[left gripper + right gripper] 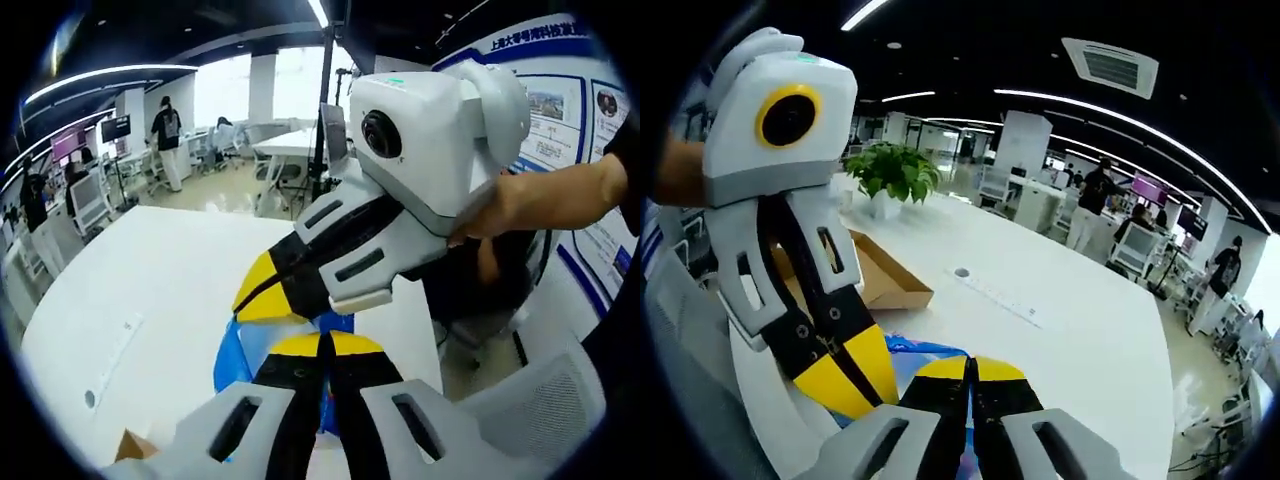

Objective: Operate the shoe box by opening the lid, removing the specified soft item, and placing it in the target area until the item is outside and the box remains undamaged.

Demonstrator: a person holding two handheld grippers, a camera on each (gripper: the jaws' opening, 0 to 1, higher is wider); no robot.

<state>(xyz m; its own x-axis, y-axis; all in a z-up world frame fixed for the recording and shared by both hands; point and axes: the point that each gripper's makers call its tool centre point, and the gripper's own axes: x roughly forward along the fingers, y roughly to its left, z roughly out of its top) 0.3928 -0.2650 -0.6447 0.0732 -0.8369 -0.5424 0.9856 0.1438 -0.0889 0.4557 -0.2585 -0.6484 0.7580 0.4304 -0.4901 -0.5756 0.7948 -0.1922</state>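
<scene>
Left gripper view: the left claw has its yellow-tipped jaws pressed together on a blue soft item, held above the white desk. The right claw pinches the same blue item from above, jaws together. In the right gripper view, an open brown cardboard shoe box lies on the desk behind the claws, with a potted plant beyond it. Wall poster text is too small to read.

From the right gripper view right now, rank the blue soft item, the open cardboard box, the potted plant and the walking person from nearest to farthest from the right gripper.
1. Blue soft item, at the right gripper, just left of its fingers.
2. Open cardboard box, on the white table, left.
3. Potted plant, behind the box at the table's far end.
4. Walking person, beyond the table, upper right.
</scene>
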